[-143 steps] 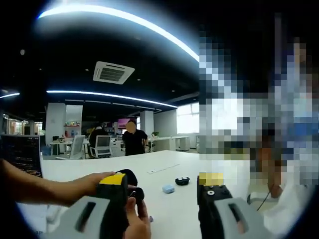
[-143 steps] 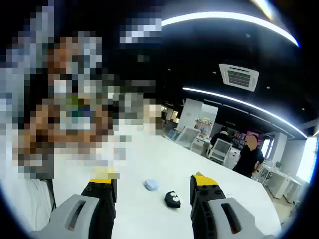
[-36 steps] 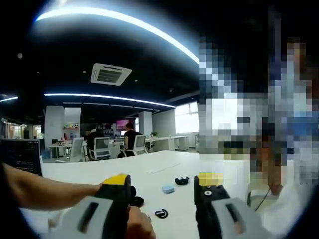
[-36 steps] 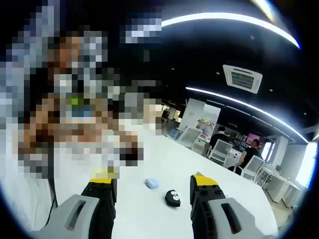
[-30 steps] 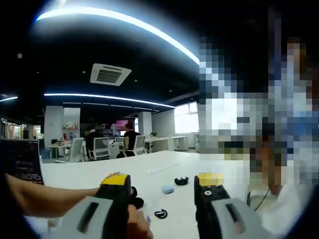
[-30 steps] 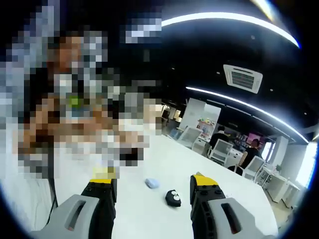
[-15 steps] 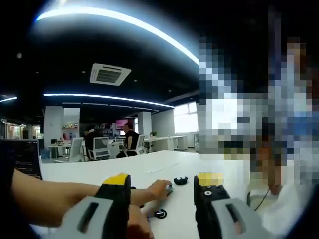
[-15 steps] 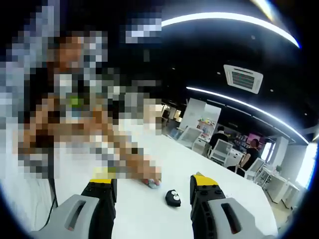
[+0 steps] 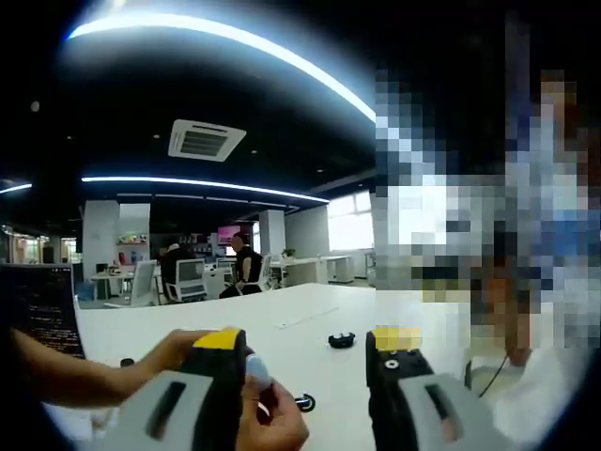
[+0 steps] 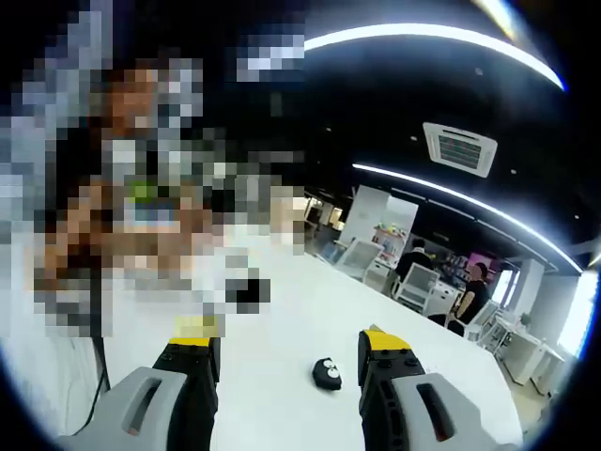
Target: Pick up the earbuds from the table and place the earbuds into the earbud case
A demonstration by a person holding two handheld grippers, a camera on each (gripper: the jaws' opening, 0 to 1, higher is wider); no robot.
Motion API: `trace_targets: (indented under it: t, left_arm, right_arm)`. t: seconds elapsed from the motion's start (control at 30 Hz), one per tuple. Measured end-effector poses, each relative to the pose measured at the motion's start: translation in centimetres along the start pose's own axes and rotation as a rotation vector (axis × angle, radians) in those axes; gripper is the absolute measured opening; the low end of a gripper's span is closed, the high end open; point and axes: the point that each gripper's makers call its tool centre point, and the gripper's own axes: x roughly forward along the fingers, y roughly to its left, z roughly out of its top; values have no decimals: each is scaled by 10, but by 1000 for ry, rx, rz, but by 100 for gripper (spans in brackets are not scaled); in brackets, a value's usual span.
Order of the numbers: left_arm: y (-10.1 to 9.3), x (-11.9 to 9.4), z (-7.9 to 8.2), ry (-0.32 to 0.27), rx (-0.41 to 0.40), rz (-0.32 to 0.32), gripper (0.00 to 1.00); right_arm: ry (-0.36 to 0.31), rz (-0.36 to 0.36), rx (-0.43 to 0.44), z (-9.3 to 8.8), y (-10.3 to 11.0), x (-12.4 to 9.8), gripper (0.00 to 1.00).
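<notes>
Both grippers, left [image 9: 305, 362] and right [image 10: 286, 362], hover with jaws spread and empty. A hand [image 9: 272, 418] holds a pale blue earbud [image 9: 257, 368]; the open black case [image 10: 326, 374] sits beyond on the white counter [image 10: 272, 413]. Likely light and slippery: pinch its sides.

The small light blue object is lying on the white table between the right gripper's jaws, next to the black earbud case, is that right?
Not quite. The small light blue object is not on the white table; in the left gripper view a person's hand holds it up beside the left gripper. In the right gripper view, the black earbud case lies between the right gripper's open jaws.
</notes>
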Motion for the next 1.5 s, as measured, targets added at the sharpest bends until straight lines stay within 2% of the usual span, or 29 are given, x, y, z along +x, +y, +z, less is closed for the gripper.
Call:
trace_targets:
  t: [0.47, 0.87, 1.0, 1.17, 1.4, 1.5]
  left_arm:
    - [4, -6, 2, -5, 7, 15, 52]
    - [4, -1, -6, 28, 12, 3, 50]
    - [8, -2, -15, 88, 56, 41, 50]
    - [16, 0, -18, 88, 23, 56, 50]
    - [35, 11, -42, 170, 5, 142, 54]
    - [36, 19, -52, 199, 5, 143, 55]
  right_arm:
    - [1, 8, 1, 0, 2, 2, 57]
    - [1, 7, 3, -1, 1, 1, 56]
    - [5, 11, 3, -2, 1, 1, 56]
    - [4, 11, 1, -2, 1, 0, 56]
    - [5, 13, -1, -2, 2, 1, 56]
    - [10, 17, -1, -3, 2, 2, 56]
